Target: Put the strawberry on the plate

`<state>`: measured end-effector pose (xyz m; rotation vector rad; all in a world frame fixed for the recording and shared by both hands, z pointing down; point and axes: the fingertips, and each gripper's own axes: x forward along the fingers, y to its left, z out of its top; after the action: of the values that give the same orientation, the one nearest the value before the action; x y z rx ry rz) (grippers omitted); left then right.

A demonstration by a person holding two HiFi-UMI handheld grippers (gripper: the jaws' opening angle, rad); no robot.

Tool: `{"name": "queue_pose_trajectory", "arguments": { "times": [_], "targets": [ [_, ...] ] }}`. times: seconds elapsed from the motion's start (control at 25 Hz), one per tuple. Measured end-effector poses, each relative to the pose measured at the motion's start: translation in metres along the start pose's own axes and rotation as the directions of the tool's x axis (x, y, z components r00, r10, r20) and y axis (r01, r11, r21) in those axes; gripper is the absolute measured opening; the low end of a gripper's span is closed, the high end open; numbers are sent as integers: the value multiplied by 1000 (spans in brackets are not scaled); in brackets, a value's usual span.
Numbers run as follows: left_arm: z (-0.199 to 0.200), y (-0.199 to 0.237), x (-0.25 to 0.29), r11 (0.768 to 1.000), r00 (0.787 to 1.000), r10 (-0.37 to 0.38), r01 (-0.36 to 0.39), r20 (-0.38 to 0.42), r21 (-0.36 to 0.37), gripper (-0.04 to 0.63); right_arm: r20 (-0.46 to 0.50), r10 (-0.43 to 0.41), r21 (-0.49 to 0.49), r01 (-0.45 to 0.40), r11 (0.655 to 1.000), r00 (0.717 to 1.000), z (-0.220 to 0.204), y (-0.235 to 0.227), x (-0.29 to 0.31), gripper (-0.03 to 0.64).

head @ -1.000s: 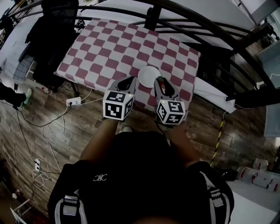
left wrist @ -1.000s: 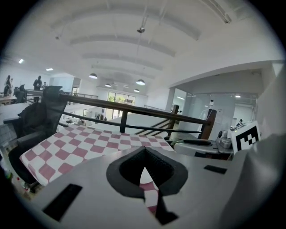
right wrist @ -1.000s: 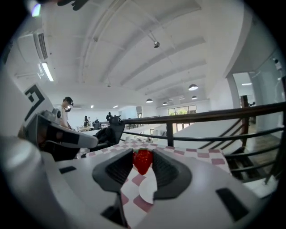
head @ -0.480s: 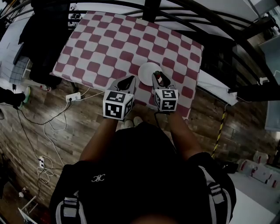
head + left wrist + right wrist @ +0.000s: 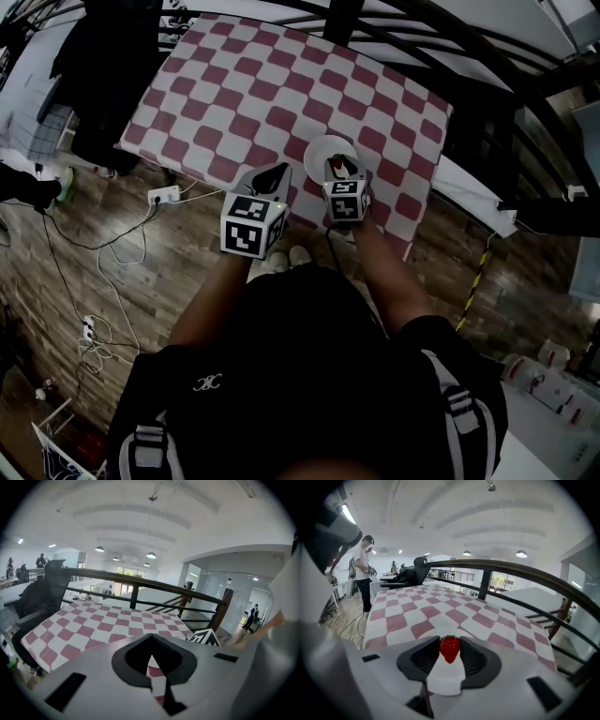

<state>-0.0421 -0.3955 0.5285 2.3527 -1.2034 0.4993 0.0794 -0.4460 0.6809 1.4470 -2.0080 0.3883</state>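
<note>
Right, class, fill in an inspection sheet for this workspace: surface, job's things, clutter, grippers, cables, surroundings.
Surface: table under a red-and-white checked cloth.
Job's things: strawberry held by the right gripper, over the white plate by the cloth's near edge.
Clutter: nothing seen.
Grippers: right gripper shut on the strawberry; left gripper shut, empty, beside the plate.
Cables: power strip and loose cables on the wooden floor.
Surroundings: black railing behind the table; chair draped in dark clothing; a person standing far off.
</note>
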Motion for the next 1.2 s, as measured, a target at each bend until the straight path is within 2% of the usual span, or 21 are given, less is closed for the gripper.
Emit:
{"name": "queue_pose_trajectory", "arguments": {
  "times": [0.2,0.28,0.36,0.48,0.68,0.72,0.76,0.8,1.04,1.2],
  "targets": [
    [-1,12,-2,999,999,32,-32,-8,-15,-2,-69,-7,-35,4,999,998,-13,0,17,146],
    [-3,16,-3,999,999,43,-43,-15,-23,-2,-70,14,-20,-16,1000,997,-14,2,21,146],
    [-5,20,-2,998,998,55,-56,-21,-21,-2,-53,36,7,-35,999,998,-12,3,24,147],
    [-5,21,0,998,998,61,-62,-23,-19,-2,-27,61,24,-60,998,998,-8,5,24,215],
    [5,18,3,999,999,47,-47,-9,-15,-2,53,27,39,-29,999,998,13,-2,7,213],
    [6,16,5,999,999,42,-42,-6,-14,-2,78,8,48,-12,999,997,19,-6,-1,172],
    [8,14,6,999,999,36,-36,-2,-13,-2,103,-12,58,7,998,995,25,-10,-10,75],
    [11,11,8,999,1000,29,-29,2,-12,-2,128,-32,69,23,997,991,32,-15,-18,27],
    [33,-1,17,1000,999,16,-17,45,22,-2,219,-110,164,75,984,970,78,-32,-73,14],
    [54,-10,23,998,996,8,-13,91,61,-2,323,-128,190,68,979,938,125,-45,-109,14]
  ]
}}
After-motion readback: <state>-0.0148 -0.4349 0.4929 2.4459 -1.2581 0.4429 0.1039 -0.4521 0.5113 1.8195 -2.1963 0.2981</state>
